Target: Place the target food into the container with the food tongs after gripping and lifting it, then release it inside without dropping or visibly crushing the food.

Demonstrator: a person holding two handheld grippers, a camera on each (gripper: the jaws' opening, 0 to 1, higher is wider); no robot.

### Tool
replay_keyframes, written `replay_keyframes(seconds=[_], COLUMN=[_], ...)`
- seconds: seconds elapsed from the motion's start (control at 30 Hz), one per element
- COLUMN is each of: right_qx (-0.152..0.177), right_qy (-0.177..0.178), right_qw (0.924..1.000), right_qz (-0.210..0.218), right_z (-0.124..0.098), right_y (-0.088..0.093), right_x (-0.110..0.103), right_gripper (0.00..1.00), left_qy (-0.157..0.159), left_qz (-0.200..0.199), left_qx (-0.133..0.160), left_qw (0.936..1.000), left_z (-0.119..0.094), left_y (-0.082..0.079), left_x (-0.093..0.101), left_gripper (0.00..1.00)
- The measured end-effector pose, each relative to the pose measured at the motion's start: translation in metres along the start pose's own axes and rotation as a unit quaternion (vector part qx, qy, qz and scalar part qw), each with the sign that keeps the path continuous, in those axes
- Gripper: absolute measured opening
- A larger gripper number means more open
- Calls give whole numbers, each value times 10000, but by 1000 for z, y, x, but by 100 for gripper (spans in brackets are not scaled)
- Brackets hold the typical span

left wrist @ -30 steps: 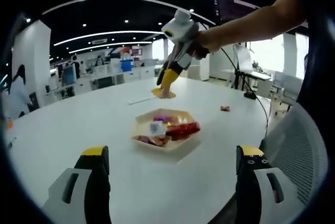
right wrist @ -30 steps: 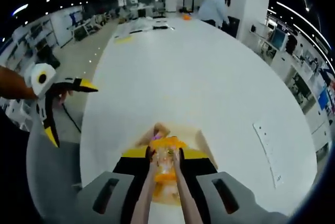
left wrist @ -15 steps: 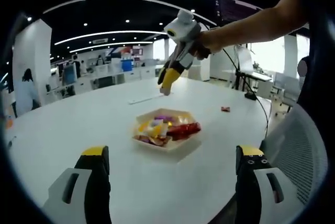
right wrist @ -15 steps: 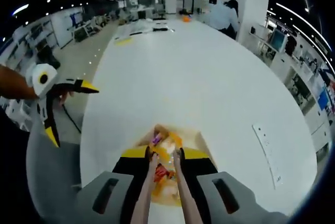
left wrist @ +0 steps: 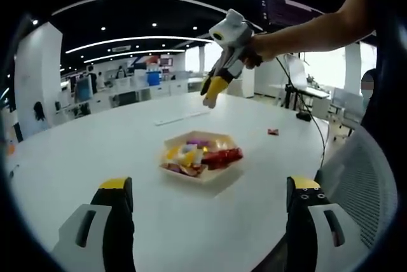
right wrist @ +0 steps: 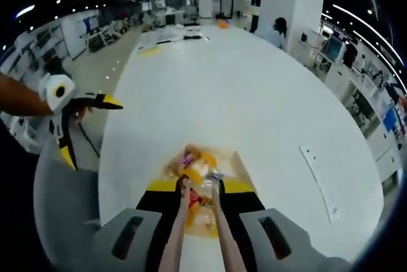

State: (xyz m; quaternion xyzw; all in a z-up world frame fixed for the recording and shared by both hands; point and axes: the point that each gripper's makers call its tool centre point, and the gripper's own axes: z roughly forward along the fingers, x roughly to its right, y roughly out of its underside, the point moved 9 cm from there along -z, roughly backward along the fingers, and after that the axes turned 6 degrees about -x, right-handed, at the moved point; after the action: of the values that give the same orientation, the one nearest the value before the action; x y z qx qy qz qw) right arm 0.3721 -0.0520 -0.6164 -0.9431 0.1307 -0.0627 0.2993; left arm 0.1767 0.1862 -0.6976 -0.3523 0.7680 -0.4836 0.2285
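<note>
- Snack packets (left wrist: 202,156) sit in the shallow tray (left wrist: 170,150) mid-desk (left wrist: 95,151), straight below the right hand-held gripper (left wrist: 212,96).
- That hand-held gripper pinches the food tongs (right wrist: 200,221) narrow; the tips (right wrist: 185,187) sit over the tray (right wrist: 239,163), nothing obviously between them.
- Left hand-held gripper (left wrist: 210,189) hangs wide, empty, near the desk edge.
- Small red wrapper (left wrist: 273,131) lies well apart; nothing blocks.

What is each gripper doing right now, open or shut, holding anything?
Left gripper: open, empty.
Right gripper: shut on the food tongs, above the container.
</note>
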Motion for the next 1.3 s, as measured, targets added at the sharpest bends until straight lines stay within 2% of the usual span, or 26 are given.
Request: replay_keyframes(seconds=[0.97,1.3], right_qx=[56,27], right_qy=[467,583], right_qw=[9982,9968], right_qz=[381,539], right_z=[-74,-89], right_y=[81,104], right_x=[15,19], right_gripper=[22,22], left_qy=[81,76], left_qz=[33,7], left_qx=[-93,-90], left_qw=[9999,9999], left_z=[2,2], left_y=[1,1], left_x=[3,2], left_gripper=[98,98])
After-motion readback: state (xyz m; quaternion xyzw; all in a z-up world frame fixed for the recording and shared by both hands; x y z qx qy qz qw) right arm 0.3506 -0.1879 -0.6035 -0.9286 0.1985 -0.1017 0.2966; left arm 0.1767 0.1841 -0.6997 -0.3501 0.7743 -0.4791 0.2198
